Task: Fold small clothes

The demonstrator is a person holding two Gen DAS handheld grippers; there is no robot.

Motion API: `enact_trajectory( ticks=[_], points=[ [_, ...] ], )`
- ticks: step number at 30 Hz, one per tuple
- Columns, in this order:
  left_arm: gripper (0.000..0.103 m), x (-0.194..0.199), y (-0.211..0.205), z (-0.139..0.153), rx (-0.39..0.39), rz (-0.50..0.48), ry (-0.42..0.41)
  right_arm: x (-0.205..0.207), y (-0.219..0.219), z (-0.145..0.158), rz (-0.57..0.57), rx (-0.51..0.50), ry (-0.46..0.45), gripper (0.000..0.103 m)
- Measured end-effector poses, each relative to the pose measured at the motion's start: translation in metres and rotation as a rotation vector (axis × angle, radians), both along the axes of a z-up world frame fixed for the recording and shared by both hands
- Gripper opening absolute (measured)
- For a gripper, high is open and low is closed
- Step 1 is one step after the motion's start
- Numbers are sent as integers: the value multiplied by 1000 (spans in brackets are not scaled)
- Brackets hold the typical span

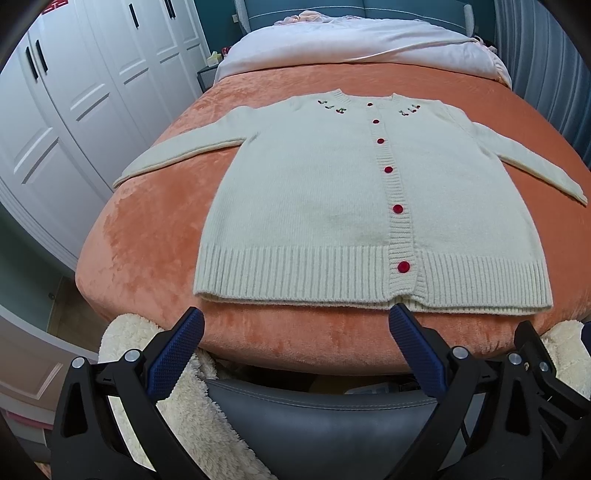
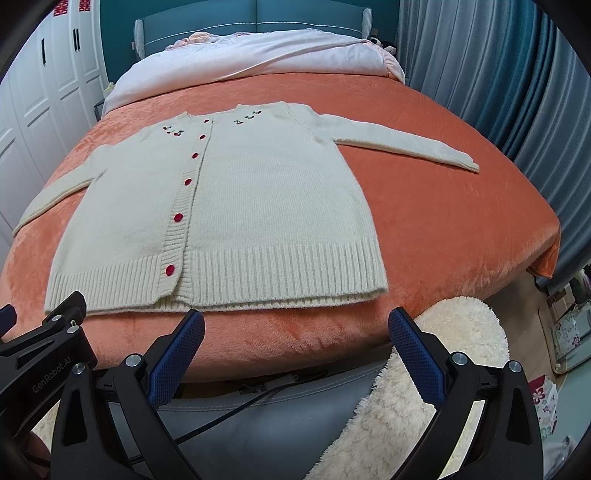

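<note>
So there's a little cream cardigan [image 1: 332, 206] spread flat, front up, on an orange plush blanket [image 1: 155, 229] that covers the near part of a bed. It's buttoned all the way down with red buttons [image 1: 398, 209], and there are tiny cherry motifs [image 1: 330, 107] stitched on either side of the neckline. Both sleeves are stretched out sideways, the ribbed hem [image 2: 280, 266] runs along the near edge of the bed, facing the person.

The left gripper [image 1: 295, 321] hangs just short of that hem, jaws spread wide, nothing between them. One blue-padded fingertip [image 1: 400, 314] sits right in front of the button placket's bottom, though I can't tell if it's actually touching the knit. The right gripper [image 2: 295, 323] is in the same pose beside it: jaws released, empty, lined up with the right half of the hem but apart from it.

Under the grippers there's a grey padded seat [image 1: 314, 417] with a fluffy cream throw [image 2: 424, 387] draped over it. Further back a white duvet [image 2: 258, 55] is bunched near a teal headboard [image 2: 258, 16]. White wardrobe doors [image 1: 74, 110] on the left, blue curtains [image 2: 498, 74] on the right.
</note>
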State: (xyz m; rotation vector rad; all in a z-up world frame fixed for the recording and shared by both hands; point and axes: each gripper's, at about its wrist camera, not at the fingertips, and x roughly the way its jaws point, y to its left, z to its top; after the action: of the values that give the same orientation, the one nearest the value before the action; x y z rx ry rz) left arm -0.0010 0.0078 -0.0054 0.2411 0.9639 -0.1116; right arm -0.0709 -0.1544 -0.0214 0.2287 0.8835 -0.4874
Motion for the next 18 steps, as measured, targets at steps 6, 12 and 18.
enact_trajectory(
  ticks=[6,12,18],
  points=[
    [98,0,1,-1,0,0,0,0,2,-1,-2,1,3,98],
    [98,0,2,-2,0,2,2,0,2,-2,-2,4,4,98],
    [97,0,2,-2,2,2,2,0,1,-2,-2,3,4,98]
  ],
)
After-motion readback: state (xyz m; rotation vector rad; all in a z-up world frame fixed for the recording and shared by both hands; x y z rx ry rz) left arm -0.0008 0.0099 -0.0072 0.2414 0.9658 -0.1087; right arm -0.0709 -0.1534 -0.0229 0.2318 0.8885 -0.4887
